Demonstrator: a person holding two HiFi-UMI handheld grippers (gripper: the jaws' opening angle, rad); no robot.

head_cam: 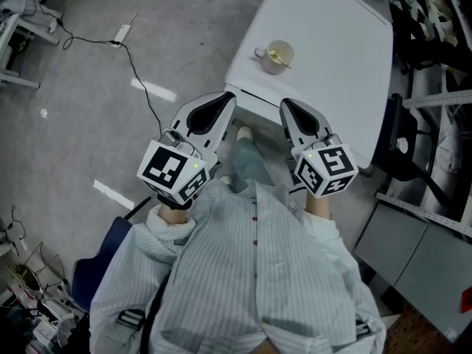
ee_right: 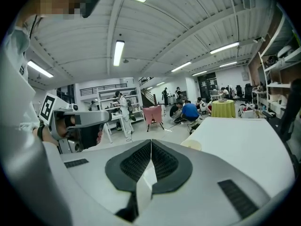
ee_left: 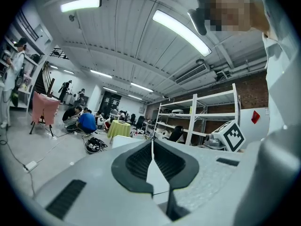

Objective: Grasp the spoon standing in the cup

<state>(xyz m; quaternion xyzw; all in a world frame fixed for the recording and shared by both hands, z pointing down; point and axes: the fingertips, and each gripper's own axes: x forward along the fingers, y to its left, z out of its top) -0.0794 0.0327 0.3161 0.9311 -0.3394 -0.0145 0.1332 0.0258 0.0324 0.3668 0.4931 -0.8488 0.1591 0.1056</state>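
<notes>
A pink cup (head_cam: 274, 57) stands on the white table (head_cam: 332, 72) near its front left corner, with a spoon (head_cam: 282, 62) leaning inside it. In the right gripper view only the cup's rim (ee_right: 192, 145) peeks over the jaws. My left gripper (head_cam: 225, 98) and right gripper (head_cam: 286, 104) are held close to the person's chest, short of the table's near edge and well back from the cup. Both are shut with nothing between the jaws. The left gripper (ee_left: 151, 144) and the right gripper (ee_right: 150, 144) point out into the room.
A cable and power strip (head_cam: 122, 32) lie on the grey floor to the left. A black chair (head_cam: 402, 142) stands at the table's right side. Shelves (ee_left: 197, 121) and several people fill the far room. A blue chair (head_cam: 96, 264) sits behind the person at left.
</notes>
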